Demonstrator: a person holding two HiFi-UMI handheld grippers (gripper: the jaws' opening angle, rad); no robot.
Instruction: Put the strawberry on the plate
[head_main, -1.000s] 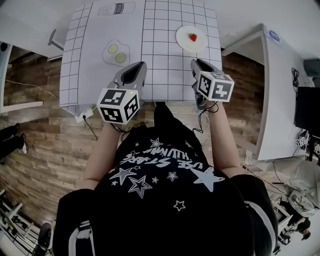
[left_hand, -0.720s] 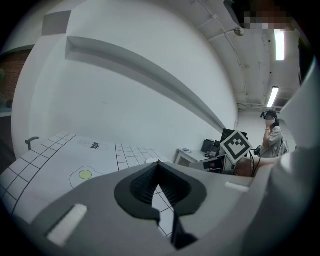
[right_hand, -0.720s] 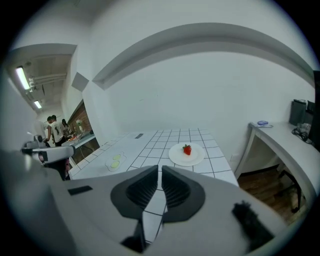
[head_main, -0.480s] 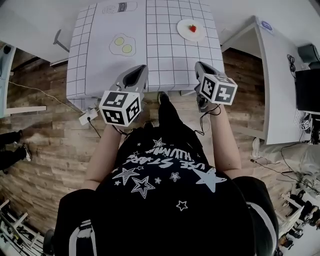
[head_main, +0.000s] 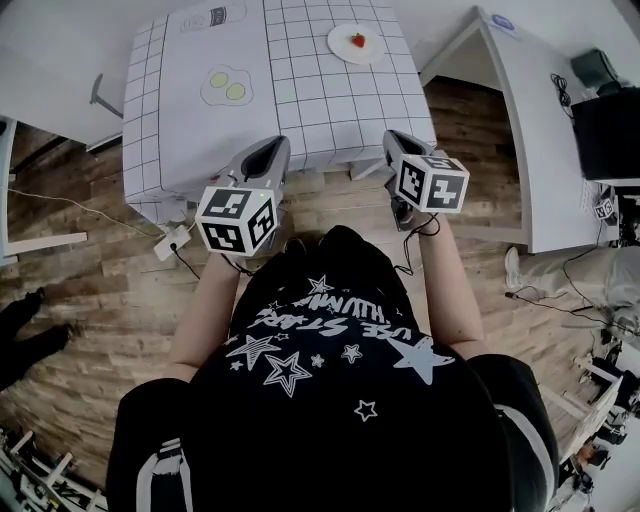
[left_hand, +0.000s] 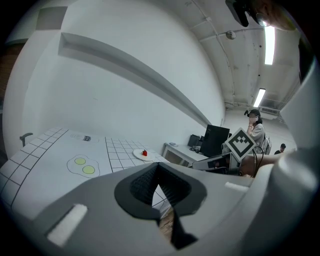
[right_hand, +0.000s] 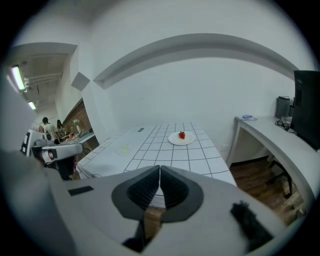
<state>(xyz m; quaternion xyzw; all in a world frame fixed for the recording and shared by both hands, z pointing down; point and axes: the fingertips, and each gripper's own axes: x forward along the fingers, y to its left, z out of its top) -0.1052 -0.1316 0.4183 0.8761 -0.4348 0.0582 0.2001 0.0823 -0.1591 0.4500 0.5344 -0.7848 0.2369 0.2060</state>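
Since the strawberry (head_main: 358, 40) already sat on the white plate (head_main: 340, 46), toward the far end of the gridded table (head_main: 300, 110), the task looked done as far as these views showed. The fruit rested roughly at the plate's middle, inside its rim, and nothing touched it.

The 2 grippers were held at the table's near edge, well apart from the plate. The left gripper (left_hand: 159, 167) was clenched with its ribbed pads meeting at the tips, and nothing lay between them; only the table and floor showed beyond. The right gripper (right_hand: 159, 170) had just been closing its jaws, and they stood pressed together on nothing. From its own view the plate and strawberry lay far ahead, across several rows of grid squares.

A drawn pair of fried eggs (head_main: 226, 88) marked the table's left half, clear of the plate and untouched.

By my judgement nothing remained of the placing itself: the strawberry was delivered, let go and at rest, and neither gripper carried anything. What was left, if anything, was only for the person to keep both tools away from the table, since there was no second strawberry in sight to move.
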